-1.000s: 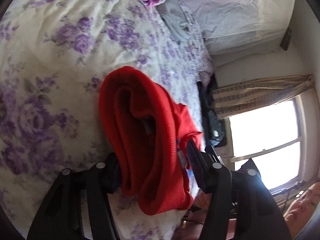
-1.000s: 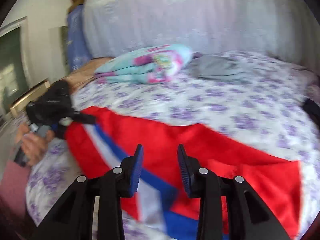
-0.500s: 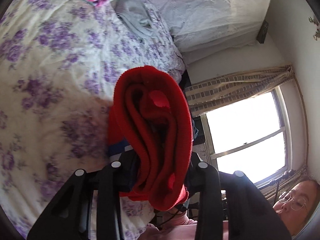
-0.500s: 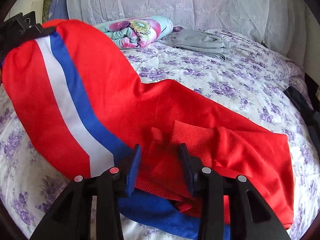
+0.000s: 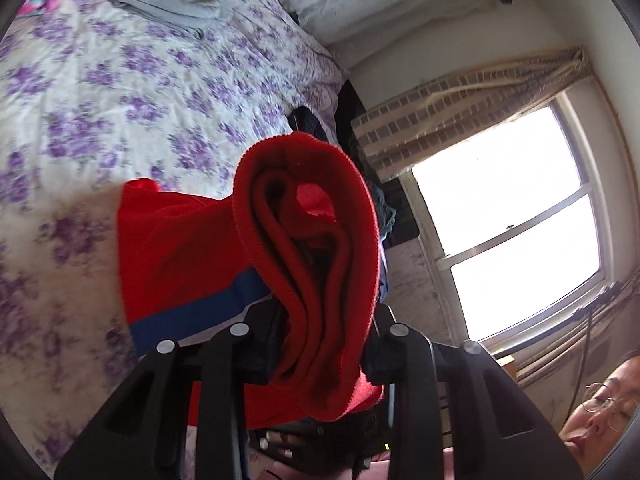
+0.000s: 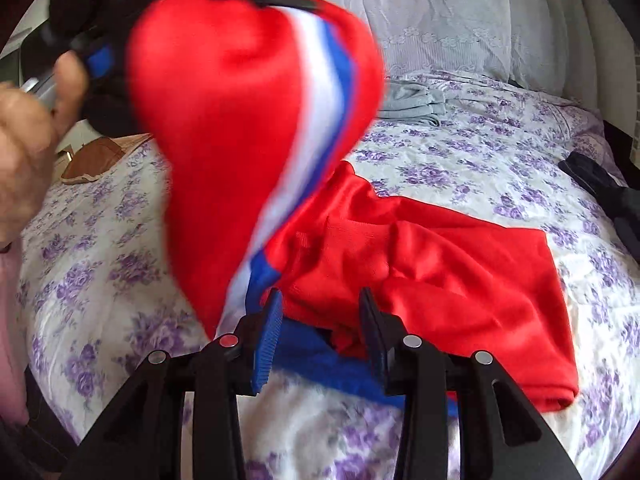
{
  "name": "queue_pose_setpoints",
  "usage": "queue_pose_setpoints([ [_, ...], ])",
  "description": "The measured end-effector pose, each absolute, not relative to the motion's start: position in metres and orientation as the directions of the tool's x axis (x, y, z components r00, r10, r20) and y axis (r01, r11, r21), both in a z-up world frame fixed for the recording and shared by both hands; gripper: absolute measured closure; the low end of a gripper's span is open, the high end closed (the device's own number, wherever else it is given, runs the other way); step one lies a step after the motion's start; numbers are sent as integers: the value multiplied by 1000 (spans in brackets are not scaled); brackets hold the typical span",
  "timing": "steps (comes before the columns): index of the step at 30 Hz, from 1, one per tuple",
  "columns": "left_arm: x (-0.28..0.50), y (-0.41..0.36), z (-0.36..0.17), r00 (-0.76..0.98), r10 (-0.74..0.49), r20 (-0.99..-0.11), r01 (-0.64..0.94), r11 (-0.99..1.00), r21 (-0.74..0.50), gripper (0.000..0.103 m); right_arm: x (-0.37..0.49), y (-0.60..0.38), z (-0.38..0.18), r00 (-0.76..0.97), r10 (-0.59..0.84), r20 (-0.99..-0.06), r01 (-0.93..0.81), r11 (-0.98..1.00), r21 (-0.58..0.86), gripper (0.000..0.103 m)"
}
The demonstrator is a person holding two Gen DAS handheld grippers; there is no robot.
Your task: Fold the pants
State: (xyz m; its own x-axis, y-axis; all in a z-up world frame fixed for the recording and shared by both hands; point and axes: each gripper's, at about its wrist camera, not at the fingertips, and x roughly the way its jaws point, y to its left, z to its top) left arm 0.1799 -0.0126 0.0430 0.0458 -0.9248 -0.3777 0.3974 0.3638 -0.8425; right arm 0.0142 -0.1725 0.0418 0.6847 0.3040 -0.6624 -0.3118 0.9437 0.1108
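Bunched between the jaws of the left gripper (image 5: 324,320), a ribbed red end of the pants (image 6: 420,256) was pinched while those jaws were closing on it. That gripper was carried high above the bed (image 6: 460,160), tilted only a little downward, and in the right wrist view it (image 6: 132,4) was seen at the upper left, gripped by the person's hand (image 6: 28,148) with the thumb raised beside it. From it one red leg with a white and blue stripe was hung in a blurred arc down to the rest of the garment, which was spread on the flowered sheet. The right gripper (image 6: 320,336) was pointed more steeply down at the bed, its jaws parted partway, with blue and red cloth lying between them; whether the pads were pressed on it could not be told. A folded grey garment (image 5: 168,0) was laid farther up the bed.
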Motion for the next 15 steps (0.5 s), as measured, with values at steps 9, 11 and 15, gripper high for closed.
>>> queue_pose_setpoints([
  [9,182,-118,14,9,-800,-600,443,541,-715,75,-10,-210,36,688,316,-653,-289,945,153,63],
  [11,183,-134,4,15,-760,-650,438,589,-679,74,-13,-218,32,682,311,-662,-280,947,157,63],
  [15,180,-162,-9,12,-694,-720,462,642,-612,71,-17,-234,31,678,321,-661,-278,945,173,63],
])
